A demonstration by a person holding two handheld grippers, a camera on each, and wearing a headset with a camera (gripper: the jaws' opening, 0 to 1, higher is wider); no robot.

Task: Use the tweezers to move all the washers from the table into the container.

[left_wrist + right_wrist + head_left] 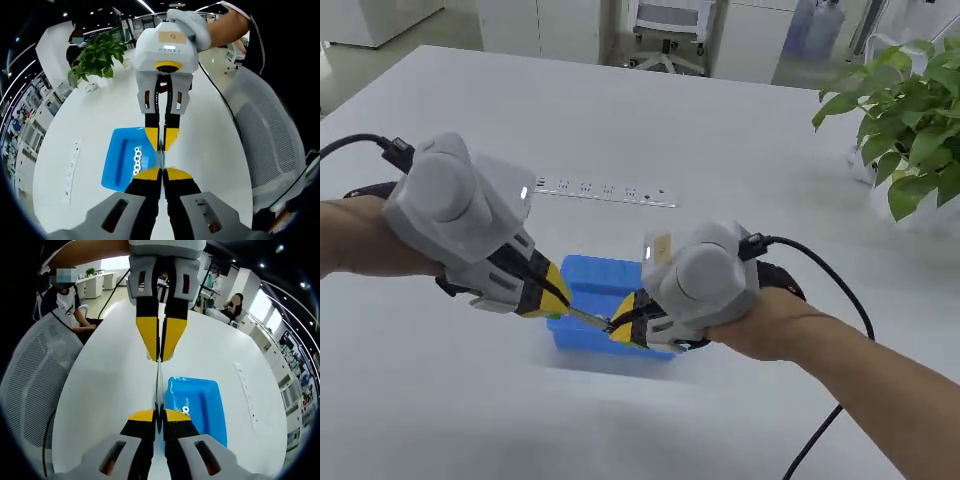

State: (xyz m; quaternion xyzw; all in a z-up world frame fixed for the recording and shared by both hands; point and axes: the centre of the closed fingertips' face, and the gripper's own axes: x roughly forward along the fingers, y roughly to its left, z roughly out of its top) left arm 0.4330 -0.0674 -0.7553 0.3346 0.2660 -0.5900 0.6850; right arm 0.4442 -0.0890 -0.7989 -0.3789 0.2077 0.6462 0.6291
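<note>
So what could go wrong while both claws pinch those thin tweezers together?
The left gripper and right gripper both clamp the tweezers end to end; uneven pulling might twist them or let them slip. If they drop, they could land in the blue container and scatter the washers there.

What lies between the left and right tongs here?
The tweezers: a thin metal strip runs from the left gripper to the right gripper, both shut on its ends. Shows best in the right gripper view.
</note>
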